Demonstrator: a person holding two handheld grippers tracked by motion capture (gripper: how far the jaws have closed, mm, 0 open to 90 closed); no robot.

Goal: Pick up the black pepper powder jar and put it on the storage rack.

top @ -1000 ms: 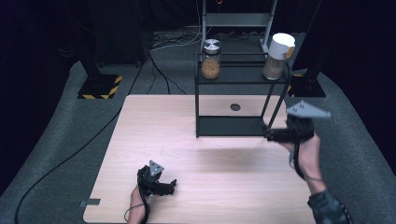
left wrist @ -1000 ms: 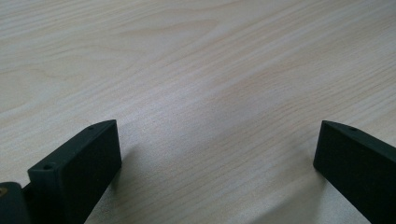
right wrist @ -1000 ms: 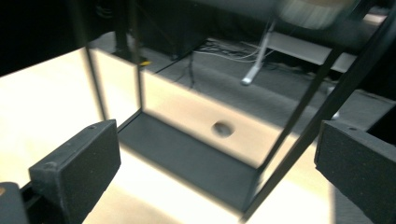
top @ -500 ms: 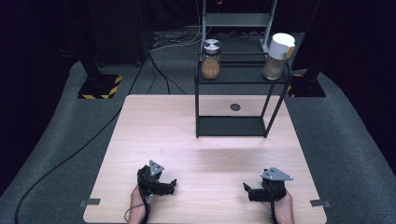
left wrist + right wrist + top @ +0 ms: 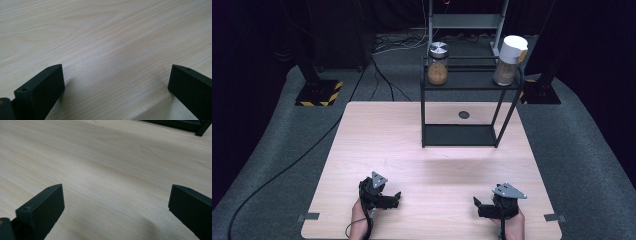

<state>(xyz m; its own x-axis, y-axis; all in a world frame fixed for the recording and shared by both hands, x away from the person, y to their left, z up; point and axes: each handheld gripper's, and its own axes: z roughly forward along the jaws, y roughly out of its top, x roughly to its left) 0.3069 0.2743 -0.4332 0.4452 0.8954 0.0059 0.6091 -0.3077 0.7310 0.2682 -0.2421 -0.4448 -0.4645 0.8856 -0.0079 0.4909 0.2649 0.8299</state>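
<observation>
Two jars stand on the top shelf of a black wire rack (image 5: 427, 100): a glass jar with a silver lid (image 5: 437, 64) at its left end and a taller jar with a white lid (image 5: 508, 60) at its right end. My left gripper (image 5: 396, 199) rests on the table near the front edge, left of centre, open with bare wood between its jaws (image 5: 116, 82). My right gripper (image 5: 477, 206) lies near the front edge on the right, also open with nothing between its jaws (image 5: 116, 202).
The light wooden table (image 5: 387, 135) carries the rack at its far centre-right, with a small dark disc (image 5: 464, 115) under it. A black cable (image 5: 287, 170) runs over the grey floor at left. A yellow-black striped stand base (image 5: 318, 94) sits beyond the table's left corner.
My right gripper has come back from beside the rack's lower right to the front edge of the table and settled there. The left gripper has stayed put.
</observation>
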